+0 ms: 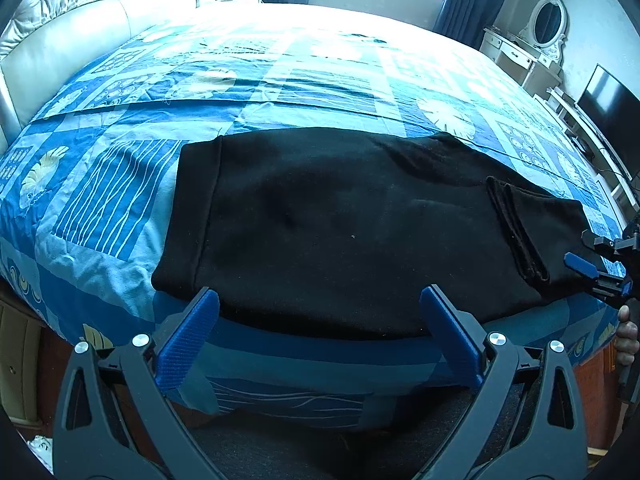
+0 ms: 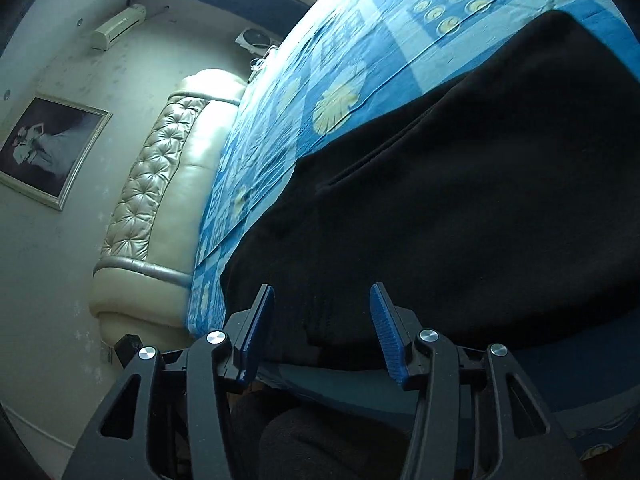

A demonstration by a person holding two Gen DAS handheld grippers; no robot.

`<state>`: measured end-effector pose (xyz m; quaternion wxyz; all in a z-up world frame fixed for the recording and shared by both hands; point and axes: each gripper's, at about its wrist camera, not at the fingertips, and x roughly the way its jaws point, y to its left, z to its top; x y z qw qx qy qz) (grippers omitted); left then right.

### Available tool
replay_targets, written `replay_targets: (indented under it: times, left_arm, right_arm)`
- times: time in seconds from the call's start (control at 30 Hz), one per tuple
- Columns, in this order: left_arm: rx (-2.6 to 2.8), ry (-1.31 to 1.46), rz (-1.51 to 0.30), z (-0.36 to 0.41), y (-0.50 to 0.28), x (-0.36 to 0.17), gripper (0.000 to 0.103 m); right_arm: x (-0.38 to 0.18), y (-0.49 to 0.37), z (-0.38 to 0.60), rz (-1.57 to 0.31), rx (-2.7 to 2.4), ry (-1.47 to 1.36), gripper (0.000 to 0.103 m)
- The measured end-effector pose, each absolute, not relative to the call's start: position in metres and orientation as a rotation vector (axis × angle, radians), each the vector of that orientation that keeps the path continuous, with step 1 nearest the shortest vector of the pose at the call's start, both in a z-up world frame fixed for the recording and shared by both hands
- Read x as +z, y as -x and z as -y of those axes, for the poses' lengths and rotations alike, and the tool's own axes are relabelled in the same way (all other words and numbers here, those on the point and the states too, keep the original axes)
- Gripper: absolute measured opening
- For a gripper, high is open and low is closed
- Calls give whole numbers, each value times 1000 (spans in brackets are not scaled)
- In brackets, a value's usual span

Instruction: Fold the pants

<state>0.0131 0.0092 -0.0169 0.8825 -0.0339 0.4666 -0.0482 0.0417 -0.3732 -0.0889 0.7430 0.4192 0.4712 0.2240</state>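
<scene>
Black pants (image 1: 320,216) lie crosswise along the bed's near edge (waistband leftward); both claws (image 1: 320,300) (image 2: 322,300) gape apart.

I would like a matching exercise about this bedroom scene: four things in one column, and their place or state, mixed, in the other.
1. black fabric pants
2. left tongs
3. oval white-framed mirror
4. cream tufted leather headboard

a. stands on the dresser
b. open, holding nothing
c. at the bed's end
d. lies flat on the blue patterned bedspread

Pairs: 1-d, 2-b, 3-a, 4-c
</scene>
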Motion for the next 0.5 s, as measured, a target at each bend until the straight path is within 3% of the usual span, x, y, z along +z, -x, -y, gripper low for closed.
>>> replay_targets:
  times: [0.5]
  left_arm:
    - [-102,55,-988,-5,-15,-21,101]
  right_arm:
    - [-106,-34,358,-1075,490,-875,56]
